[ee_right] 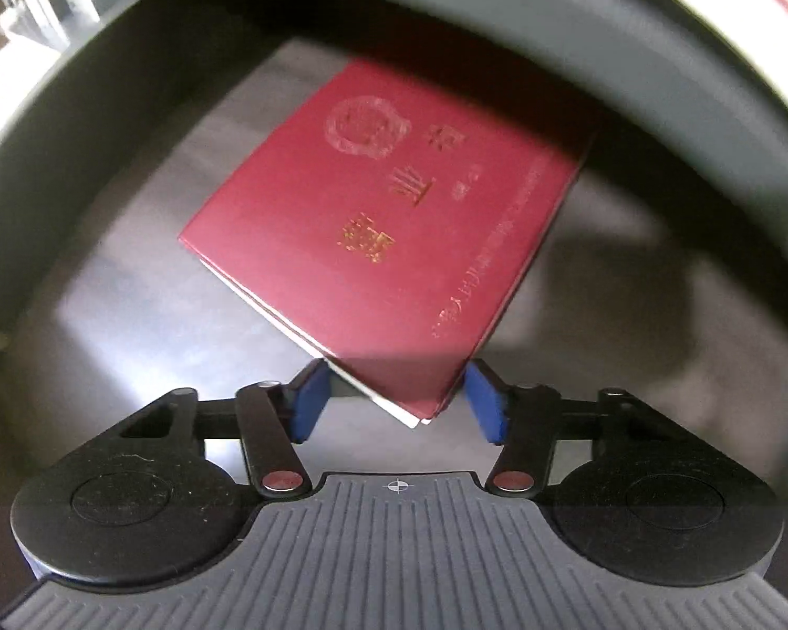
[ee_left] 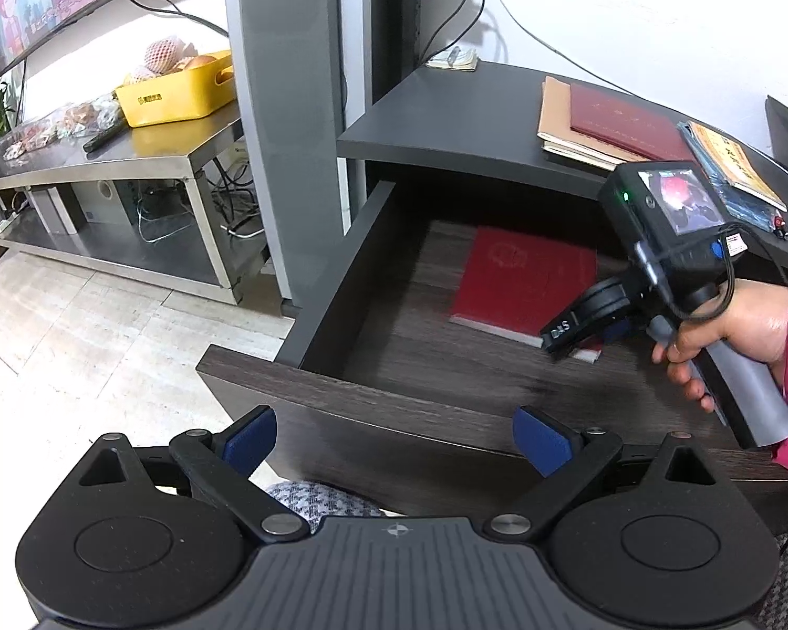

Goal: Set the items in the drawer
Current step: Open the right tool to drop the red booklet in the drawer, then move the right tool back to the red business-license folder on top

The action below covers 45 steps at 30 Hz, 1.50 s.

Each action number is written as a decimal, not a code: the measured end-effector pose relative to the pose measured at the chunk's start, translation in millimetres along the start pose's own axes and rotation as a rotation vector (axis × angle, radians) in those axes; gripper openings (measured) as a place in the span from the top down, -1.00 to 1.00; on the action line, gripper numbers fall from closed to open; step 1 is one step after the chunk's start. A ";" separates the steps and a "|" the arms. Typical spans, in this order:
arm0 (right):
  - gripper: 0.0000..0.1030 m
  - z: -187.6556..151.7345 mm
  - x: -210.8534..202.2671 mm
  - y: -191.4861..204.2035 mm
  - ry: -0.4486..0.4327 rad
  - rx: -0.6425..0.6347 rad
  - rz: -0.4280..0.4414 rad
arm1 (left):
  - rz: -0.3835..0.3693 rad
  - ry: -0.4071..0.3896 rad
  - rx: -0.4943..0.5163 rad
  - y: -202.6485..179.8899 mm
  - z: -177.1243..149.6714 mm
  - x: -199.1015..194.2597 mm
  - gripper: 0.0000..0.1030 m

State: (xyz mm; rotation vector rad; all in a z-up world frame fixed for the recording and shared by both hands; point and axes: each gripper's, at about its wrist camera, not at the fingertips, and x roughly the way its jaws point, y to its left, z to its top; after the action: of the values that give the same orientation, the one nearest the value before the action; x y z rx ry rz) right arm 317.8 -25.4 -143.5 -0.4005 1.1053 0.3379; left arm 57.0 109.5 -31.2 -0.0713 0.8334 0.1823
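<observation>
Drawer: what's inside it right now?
One red booklet lies on the drawer floor, its near corner between the right tool's open fingers. The desk top hides the drawer's back part.

Matt dark woodgrain drawer (ee_left: 373,399); red booklet (ee_right: 389,220), smooth cover, gilt lettering.

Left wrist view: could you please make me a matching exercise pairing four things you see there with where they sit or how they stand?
Things:
1. red booklet
2. yellow basket
3. stack of folders
4. left gripper

Places or states:
A. on the dark desk top
B. jaws wide apart, holding nothing
C. flat on the floor of the open drawer
D. on the steel stand

Pairs: 1-C, 2-D, 3-A, 4-B
</observation>
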 end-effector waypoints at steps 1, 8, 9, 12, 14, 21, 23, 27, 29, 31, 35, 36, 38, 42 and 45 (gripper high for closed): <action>-0.08 0.2 -1.8 -1.8 -0.010 -0.006 0.007 | 0.000 0.002 0.001 -0.2 -0.2 0.4 -0.88; -0.38 1.9 -24.5 -13.2 -0.009 0.109 0.143 | 0.001 -0.003 0.016 -3.6 -0.1 -2.2 -0.89; -0.46 0.7 -36.0 -17.0 -0.023 0.144 0.166 | 0.002 -0.003 0.017 -3.9 -0.3 -2.9 -0.88; -0.57 -11.9 -74.4 -28.2 -0.082 0.241 0.243 | 0.006 -0.003 0.023 -6.4 -1.2 -4.9 -0.88; -0.62 -24.4 -98.5 -37.9 -0.130 0.295 0.285 | 0.005 -0.002 0.032 -9.9 -2.2 -5.9 -0.89; -0.61 -89.3 -145.0 -72.5 -0.290 0.515 0.369 | -0.015 0.016 0.075 -26.5 -8.4 -8.1 -0.89; -0.51 -106.9 -149.9 -79.5 -0.337 0.559 0.372 | -0.020 0.018 0.086 -30.7 -9.3 -8.7 -0.89; -0.12 -123.9 -146.3 -91.6 -0.419 0.597 0.396 | -0.030 -0.006 0.097 -35.1 -2.1 -11.7 -0.88; 0.03 -119.7 -153.0 -100.8 -0.467 0.610 0.378 | -0.047 -0.038 0.091 -35.6 11.5 -13.4 -0.84; 0.20 -109.6 -160.8 -110.9 -0.506 0.624 0.348 | -0.079 -0.082 0.082 -36.6 32.4 -14.4 -0.81; 0.32 -76.6 -160.8 -141.2 -0.520 0.705 0.319 | -0.162 -0.174 0.043 -41.5 87.1 -7.4 -0.57; 0.32 -65.3 -157.1 -149.2 -0.520 0.723 0.328 | -0.193 -0.179 0.020 -42.9 103.1 -1.2 -0.57; 0.28 -44.3 -152.4 -160.2 -0.513 0.724 0.324 | -0.261 -0.187 -0.032 -45.7 135.9 13.3 -0.57; 0.24 -11.8 -136.9 -174.4 -0.471 0.724 0.280 | -0.372 -0.137 -0.160 -56.5 191.3 55.6 -0.55; 0.46 1.4 -121.4 -181.5 -0.420 0.726 0.257 | -0.472 -0.043 -0.283 -61.3 216.6 95.7 -0.49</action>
State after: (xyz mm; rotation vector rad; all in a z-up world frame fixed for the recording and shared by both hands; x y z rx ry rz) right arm 351.6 -192.1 -6.5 0.4449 0.7935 0.2101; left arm 289.5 91.1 42.7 -0.5229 0.7226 -0.1448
